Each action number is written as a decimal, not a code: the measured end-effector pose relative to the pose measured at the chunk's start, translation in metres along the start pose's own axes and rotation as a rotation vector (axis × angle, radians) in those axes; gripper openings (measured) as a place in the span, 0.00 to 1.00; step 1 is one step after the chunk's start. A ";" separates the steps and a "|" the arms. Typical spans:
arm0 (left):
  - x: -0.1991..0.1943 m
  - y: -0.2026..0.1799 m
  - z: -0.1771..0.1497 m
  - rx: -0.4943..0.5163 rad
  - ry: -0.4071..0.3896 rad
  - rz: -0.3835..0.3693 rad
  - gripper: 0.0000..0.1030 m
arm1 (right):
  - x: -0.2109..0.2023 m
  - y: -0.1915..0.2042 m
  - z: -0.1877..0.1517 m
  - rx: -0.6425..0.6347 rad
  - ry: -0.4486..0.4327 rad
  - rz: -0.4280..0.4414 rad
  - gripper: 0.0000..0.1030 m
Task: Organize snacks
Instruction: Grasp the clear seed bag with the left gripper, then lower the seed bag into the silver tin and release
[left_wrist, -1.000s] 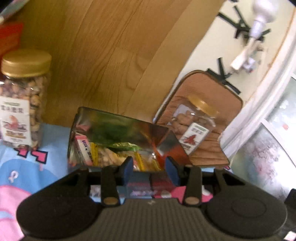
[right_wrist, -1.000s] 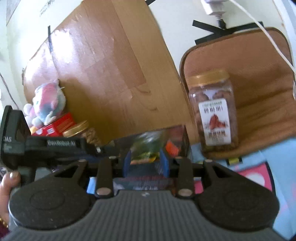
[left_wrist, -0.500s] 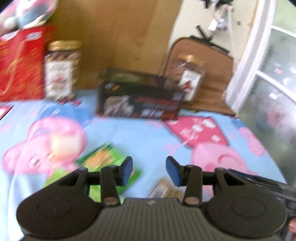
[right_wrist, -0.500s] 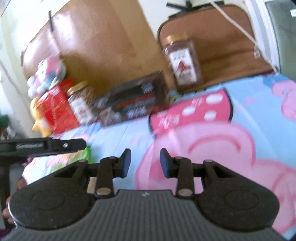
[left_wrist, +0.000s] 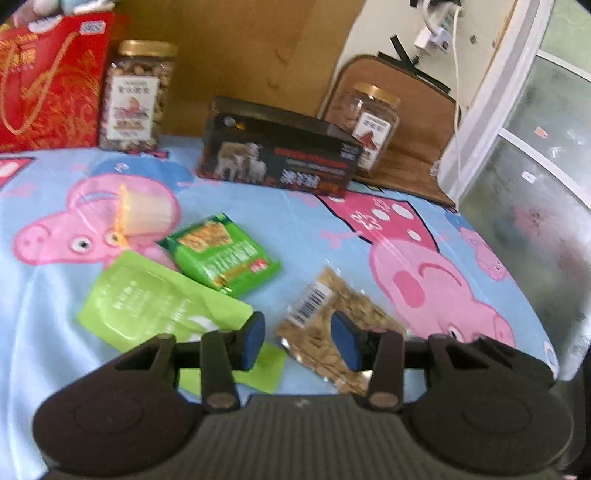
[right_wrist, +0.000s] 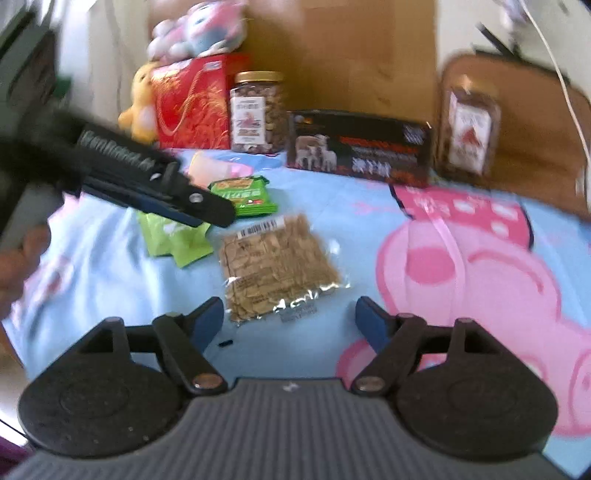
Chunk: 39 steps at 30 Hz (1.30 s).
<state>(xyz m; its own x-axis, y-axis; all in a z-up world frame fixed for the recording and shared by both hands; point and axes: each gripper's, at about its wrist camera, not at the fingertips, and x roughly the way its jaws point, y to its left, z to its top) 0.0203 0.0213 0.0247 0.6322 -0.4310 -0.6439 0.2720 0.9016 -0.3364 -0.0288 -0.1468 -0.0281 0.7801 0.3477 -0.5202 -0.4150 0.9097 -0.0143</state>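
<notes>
Loose snacks lie on the cartoon-print cloth: a clear pack of brown flakes (left_wrist: 334, 321) (right_wrist: 275, 258), a green snack packet (left_wrist: 221, 254) (right_wrist: 242, 192), a light green pouch (left_wrist: 155, 302) (right_wrist: 173, 236) and a pale cup (left_wrist: 142, 212). A dark open box (left_wrist: 277, 155) (right_wrist: 358, 147) stands at the back. My left gripper (left_wrist: 297, 341) is open and empty, low over the flake pack's near end; it shows from the side in the right wrist view (right_wrist: 199, 206). My right gripper (right_wrist: 290, 325) is open wide and empty, just in front of the flake pack.
Two gold-lidded nut jars (left_wrist: 136, 96) (left_wrist: 373, 125) flank the box. A red gift bag (left_wrist: 48, 81) and plush toys (right_wrist: 199, 29) stand at the back left. A brown cushion (left_wrist: 406, 122) leans behind the right jar. A window frame (left_wrist: 491, 92) borders the right.
Both grippers have pulled back from the box toward the near side of the cloth and dropped lower. The right gripper's jaws have opened much wider.
</notes>
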 end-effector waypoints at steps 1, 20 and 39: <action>0.003 -0.002 -0.001 -0.003 0.015 -0.007 0.40 | 0.001 -0.005 0.003 0.017 0.005 0.023 0.63; 0.046 -0.008 0.021 -0.031 0.082 -0.129 0.38 | -0.008 -0.047 -0.006 0.218 -0.041 0.083 0.05; 0.081 0.003 0.202 0.035 -0.167 -0.089 0.38 | 0.070 -0.117 0.141 0.161 -0.227 -0.039 0.04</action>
<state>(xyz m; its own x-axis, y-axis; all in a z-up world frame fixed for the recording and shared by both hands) 0.2190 -0.0028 0.1108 0.7155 -0.4991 -0.4888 0.3552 0.8624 -0.3607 0.1409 -0.1965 0.0578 0.8864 0.3373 -0.3172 -0.3172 0.9414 0.1147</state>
